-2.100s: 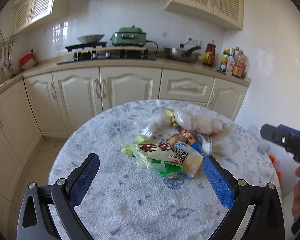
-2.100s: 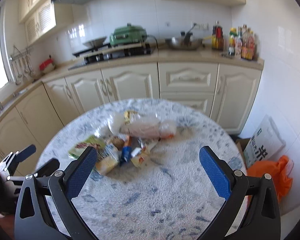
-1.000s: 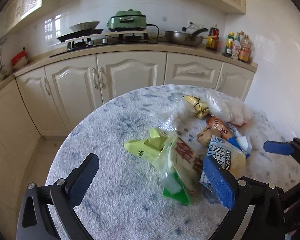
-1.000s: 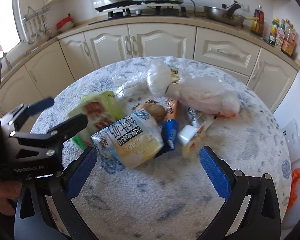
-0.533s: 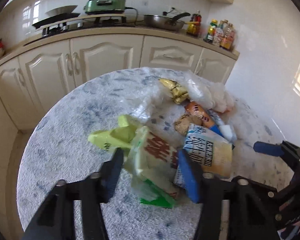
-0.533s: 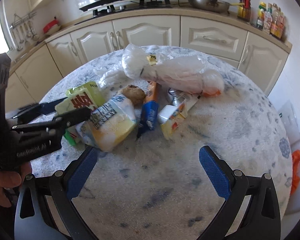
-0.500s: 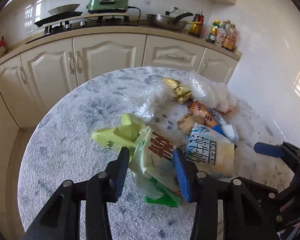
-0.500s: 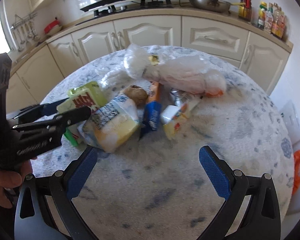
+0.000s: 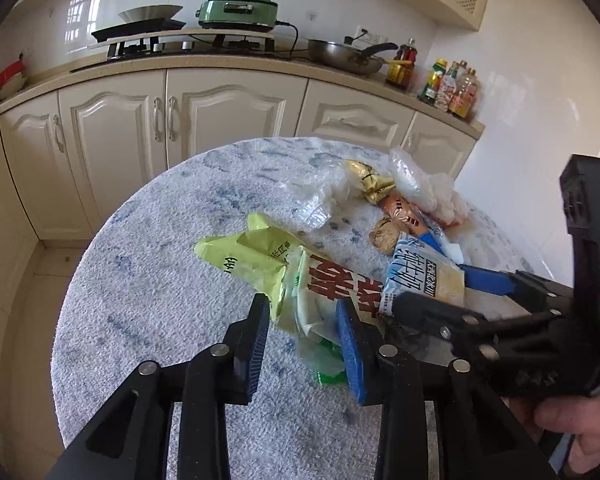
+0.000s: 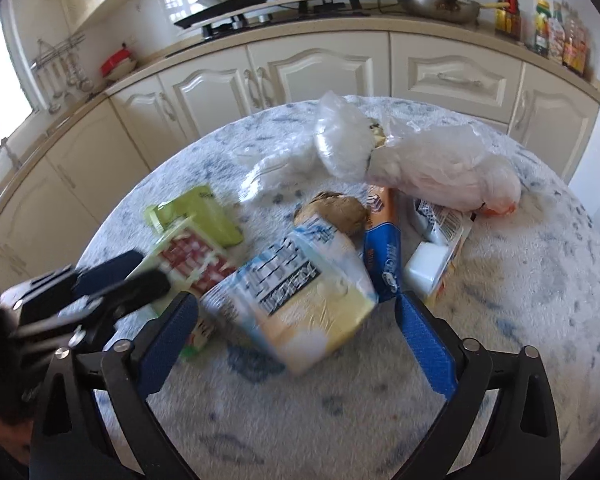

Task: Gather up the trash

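Note:
A heap of trash lies on a round table (image 9: 148, 288) with a blue-white fuzzy cover. My left gripper (image 9: 304, 336) is shut on a yellow-green wrapper with red print (image 9: 324, 292), which also shows in the right wrist view (image 10: 192, 252). My right gripper (image 10: 296, 328) is open, its jaws on either side of a white and yellow snack bag (image 10: 296, 300), seen in the left wrist view too (image 9: 420, 280). Behind lie a blue-orange packet (image 10: 384, 248), a brown lump (image 10: 332, 208) and a white plastic bag (image 10: 432, 164).
Cream kitchen cabinets (image 9: 228, 108) curve behind the table, with a stove and a green cooker (image 9: 236, 12) on the counter and bottles (image 9: 452, 88) at the right. A clear crumpled film (image 9: 312, 200) lies on the table's far side.
My left gripper has closed from wide open onto the yellow-green wrapper. My right gripper has moved forward and down, and its jaws now stand around the white and yellow snack bag.

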